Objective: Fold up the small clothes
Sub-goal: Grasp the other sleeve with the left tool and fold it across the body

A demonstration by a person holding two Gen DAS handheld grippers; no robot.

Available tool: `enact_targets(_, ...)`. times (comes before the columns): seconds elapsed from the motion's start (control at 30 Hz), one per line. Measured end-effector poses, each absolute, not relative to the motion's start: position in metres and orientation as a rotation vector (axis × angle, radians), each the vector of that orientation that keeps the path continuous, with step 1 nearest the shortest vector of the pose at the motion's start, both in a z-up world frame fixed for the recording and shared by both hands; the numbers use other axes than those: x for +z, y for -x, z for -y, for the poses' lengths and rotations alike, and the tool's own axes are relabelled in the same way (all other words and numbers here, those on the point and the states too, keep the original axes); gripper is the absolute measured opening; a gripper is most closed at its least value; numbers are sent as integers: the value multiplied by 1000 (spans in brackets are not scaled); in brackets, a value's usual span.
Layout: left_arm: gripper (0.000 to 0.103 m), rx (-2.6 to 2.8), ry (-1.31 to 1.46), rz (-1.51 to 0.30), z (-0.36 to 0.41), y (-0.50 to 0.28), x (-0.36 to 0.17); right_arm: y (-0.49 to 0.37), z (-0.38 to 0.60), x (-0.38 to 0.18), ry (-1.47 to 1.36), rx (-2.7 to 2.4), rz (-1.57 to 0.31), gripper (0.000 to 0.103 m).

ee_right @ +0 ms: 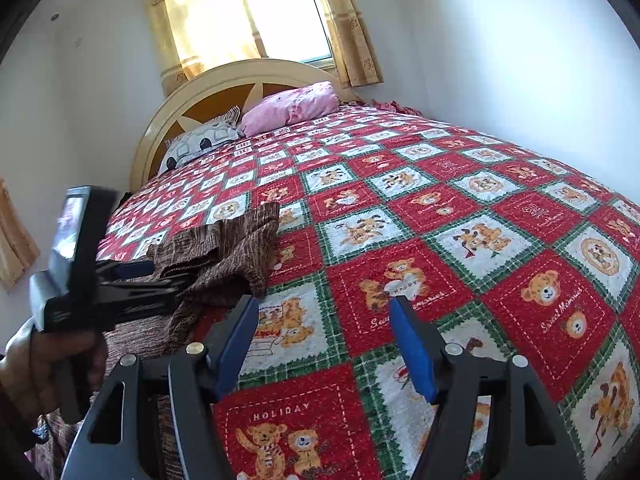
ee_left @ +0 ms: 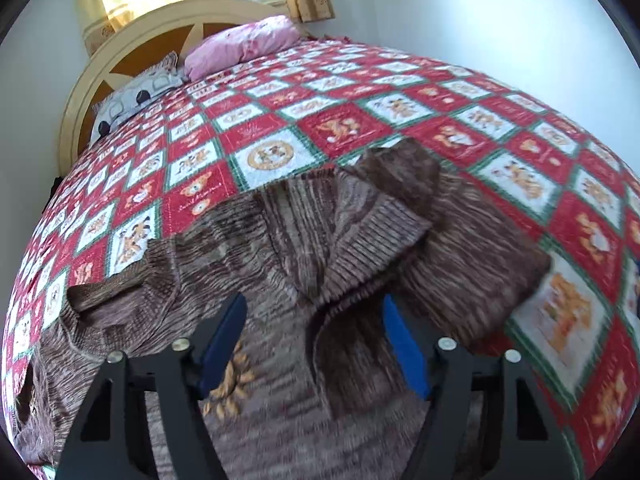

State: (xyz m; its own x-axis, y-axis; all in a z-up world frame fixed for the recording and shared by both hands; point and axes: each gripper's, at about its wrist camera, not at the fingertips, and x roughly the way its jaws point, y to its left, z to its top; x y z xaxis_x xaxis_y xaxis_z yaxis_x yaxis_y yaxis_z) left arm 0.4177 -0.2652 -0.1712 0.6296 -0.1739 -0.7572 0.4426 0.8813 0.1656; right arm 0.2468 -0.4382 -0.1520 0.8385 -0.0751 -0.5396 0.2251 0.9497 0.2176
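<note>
A small brown knitted sweater (ee_left: 288,240) lies on the red, white and green teddy-bear quilt (ee_left: 280,128). One sleeve is folded across its body. My left gripper (ee_left: 314,310) is open, its blue pads astride a raised fold of the knit, just above the sweater. In the right wrist view the sweater (ee_right: 224,256) is bunched at the left, with the left gripper body and the hand holding it in front of it. My right gripper (ee_right: 324,312) is open and empty over bare quilt (ee_right: 440,240), to the right of the sweater.
A pink pillow (ee_right: 292,106) and a grey patterned pillow (ee_right: 200,140) lie against the cream headboard (ee_right: 224,80) at the far end. White walls bound the bed at the right. A curtained window (ee_right: 256,16) is behind the headboard.
</note>
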Motion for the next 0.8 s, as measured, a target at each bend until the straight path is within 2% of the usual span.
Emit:
enact_targets(0.03, 68, -362, -343, -824, 264, -421, -172, -246, 438, -153, -277, -158, -557, 68)
enact_targets(0.1, 35, -372, -302, -842, 263, -426, -172, -247, 437, -153, -270, -155, -564, 68)
enact_targets(0.13, 13, -383, -274, -860, 262, -429, -172, -247, 436, -154, -267, -152, -567, 68)
enact_targets(0.17, 9, -402, -232, -885, 260, -433, -172, -248, 435, -154, -264, -150, -569, 68)
enact_targets(0.53, 5, -508, 152, -943, 214, -439, -142, -251, 434, -157, -249, -153, -590, 69)
enact_targets(0.8, 5, -507, 205, -912, 181, -440, -118, -250, 436, -157, -251, -153, -589, 69)
